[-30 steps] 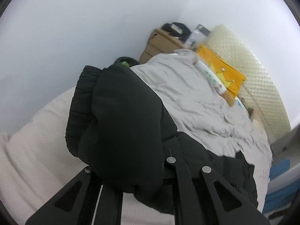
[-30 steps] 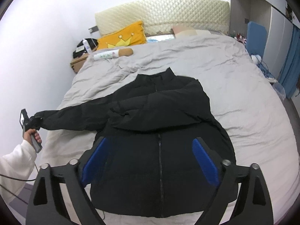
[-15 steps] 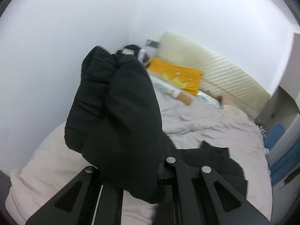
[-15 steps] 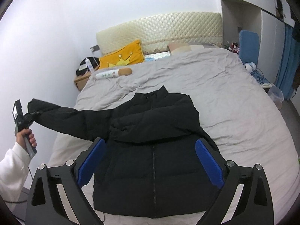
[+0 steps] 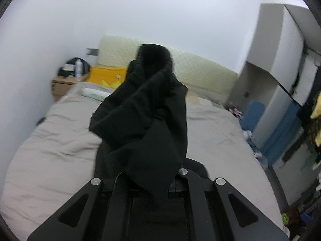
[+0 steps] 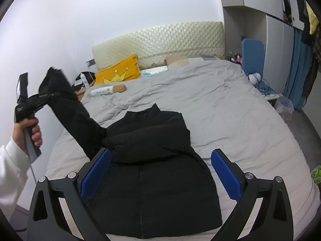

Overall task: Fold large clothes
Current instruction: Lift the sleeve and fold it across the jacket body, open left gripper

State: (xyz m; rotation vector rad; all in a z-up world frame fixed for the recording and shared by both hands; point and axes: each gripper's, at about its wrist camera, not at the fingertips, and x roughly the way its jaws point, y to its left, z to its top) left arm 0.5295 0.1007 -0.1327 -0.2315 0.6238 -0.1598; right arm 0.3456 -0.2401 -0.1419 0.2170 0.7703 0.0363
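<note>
A black padded jacket point(image 6: 152, 160) lies front up on the grey bed point(image 6: 230, 110), collar toward the headboard. One sleeve lies folded across its chest. The other sleeve point(image 6: 76, 116) is lifted high off the bed at the left. My left gripper point(image 6: 48, 96) is shut on that sleeve near the cuff. In the left wrist view the sleeve point(image 5: 144, 124) fills the middle and hides the left gripper's fingertips point(image 5: 148, 180). My right gripper point(image 6: 160, 172) is open and empty, held above the jacket's lower half.
A yellow crown pillow point(image 6: 118, 72), a long bolster point(image 6: 108, 90) and the quilted headboard point(image 6: 158, 40) are at the bed's head. A bedside table point(image 5: 62, 84) with bottles stands at the left. A wardrobe point(image 6: 276, 46), blue curtain and bin point(image 6: 284, 106) stand at the right.
My left gripper has lifted the sleeve from stretched out flat at the left to high above the bed and swung it toward the jacket body. My right gripper has stayed open above the jacket.
</note>
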